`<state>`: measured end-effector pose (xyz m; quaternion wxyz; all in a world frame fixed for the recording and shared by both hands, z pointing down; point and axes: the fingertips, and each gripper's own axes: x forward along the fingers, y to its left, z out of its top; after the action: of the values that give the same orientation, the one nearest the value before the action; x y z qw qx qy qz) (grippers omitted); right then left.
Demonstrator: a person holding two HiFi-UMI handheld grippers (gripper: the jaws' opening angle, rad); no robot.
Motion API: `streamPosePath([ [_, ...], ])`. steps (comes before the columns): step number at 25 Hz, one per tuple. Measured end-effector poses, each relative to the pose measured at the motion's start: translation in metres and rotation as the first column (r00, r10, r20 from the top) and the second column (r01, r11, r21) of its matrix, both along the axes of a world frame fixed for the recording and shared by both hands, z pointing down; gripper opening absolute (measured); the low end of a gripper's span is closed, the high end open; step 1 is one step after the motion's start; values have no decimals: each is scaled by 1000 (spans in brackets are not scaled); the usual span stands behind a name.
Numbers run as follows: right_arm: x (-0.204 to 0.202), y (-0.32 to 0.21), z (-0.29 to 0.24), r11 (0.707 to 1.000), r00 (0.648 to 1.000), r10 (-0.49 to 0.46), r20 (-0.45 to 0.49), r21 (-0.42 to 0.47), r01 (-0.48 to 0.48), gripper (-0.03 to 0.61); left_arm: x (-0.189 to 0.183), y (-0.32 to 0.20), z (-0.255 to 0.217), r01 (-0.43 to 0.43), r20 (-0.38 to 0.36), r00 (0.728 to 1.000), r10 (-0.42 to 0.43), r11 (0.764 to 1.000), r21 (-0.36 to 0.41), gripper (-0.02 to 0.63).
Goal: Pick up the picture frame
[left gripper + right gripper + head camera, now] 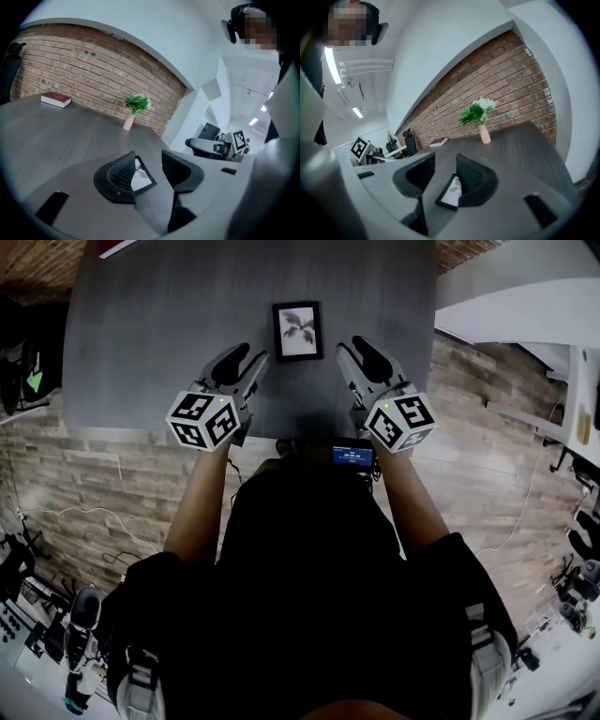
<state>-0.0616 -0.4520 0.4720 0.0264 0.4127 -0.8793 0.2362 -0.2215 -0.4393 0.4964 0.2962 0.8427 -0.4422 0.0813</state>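
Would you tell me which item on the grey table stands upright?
The pink vase holding a green plant; the black picture frame and the dark red book both lie flat.

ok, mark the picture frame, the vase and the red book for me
picture frame (298, 331): head view, middle of the print.
vase (128, 123): left gripper view, its body below the leaves.
red book (56, 99): left gripper view, top cover.

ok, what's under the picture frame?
The picture frame lies flat on the grey table. Nothing else shows beneath it, but the frame covers whatever is directly under it.
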Motion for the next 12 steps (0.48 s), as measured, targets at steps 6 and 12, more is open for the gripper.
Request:
streamPosePath([
  [6,-9,-26,35,995,999,-37,-37,-94,33,141,11,-27,31,-31,50,998,37,994,-105,172],
  [12,-22,-51,75,976,996,-38,-83,-216,19,141,12,-49,74,-50,57,996,65,968,-244,172],
])
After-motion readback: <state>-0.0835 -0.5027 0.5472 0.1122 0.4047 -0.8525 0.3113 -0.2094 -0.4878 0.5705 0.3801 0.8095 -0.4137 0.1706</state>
